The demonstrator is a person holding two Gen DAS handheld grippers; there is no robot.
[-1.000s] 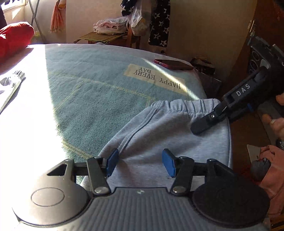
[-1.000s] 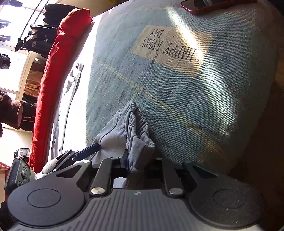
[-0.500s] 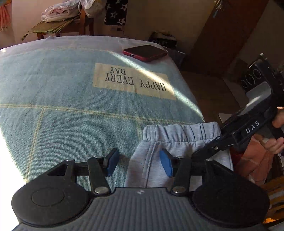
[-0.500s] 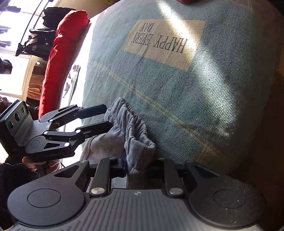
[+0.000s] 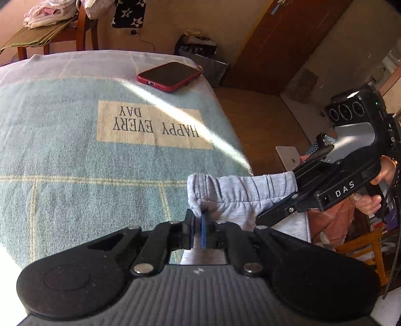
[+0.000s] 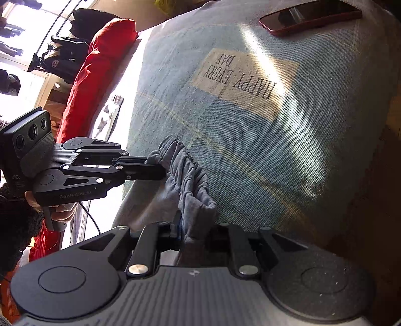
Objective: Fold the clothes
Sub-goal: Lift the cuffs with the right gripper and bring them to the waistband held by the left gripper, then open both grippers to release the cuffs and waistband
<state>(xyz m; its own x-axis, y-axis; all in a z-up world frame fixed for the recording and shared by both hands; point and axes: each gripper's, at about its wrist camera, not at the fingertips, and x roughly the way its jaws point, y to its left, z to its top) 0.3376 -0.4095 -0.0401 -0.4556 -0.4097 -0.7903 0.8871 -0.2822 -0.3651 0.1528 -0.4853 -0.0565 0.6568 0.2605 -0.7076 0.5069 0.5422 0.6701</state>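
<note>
Two grips carry the soft grey jersey garment with a gathered elastic waistband (image 5: 240,198) at the near corner of the bed's teal woven blanket (image 5: 75,180): the left gripper (image 5: 196,232) has its jaws pressed together on one waistband end, while the right gripper (image 6: 193,232) is closing its jaws on the bunched other end. Uneven pulling could slip the thin pinch or skew the fold. Farther off, a red-cased phone (image 5: 170,75) lies where the cloth might spread.

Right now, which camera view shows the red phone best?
The left wrist view: the whole red phone lies in frame near the bed's far corner, its bottom edge visible. The right wrist view shows the phone only partly, cut by the top edge.
</note>
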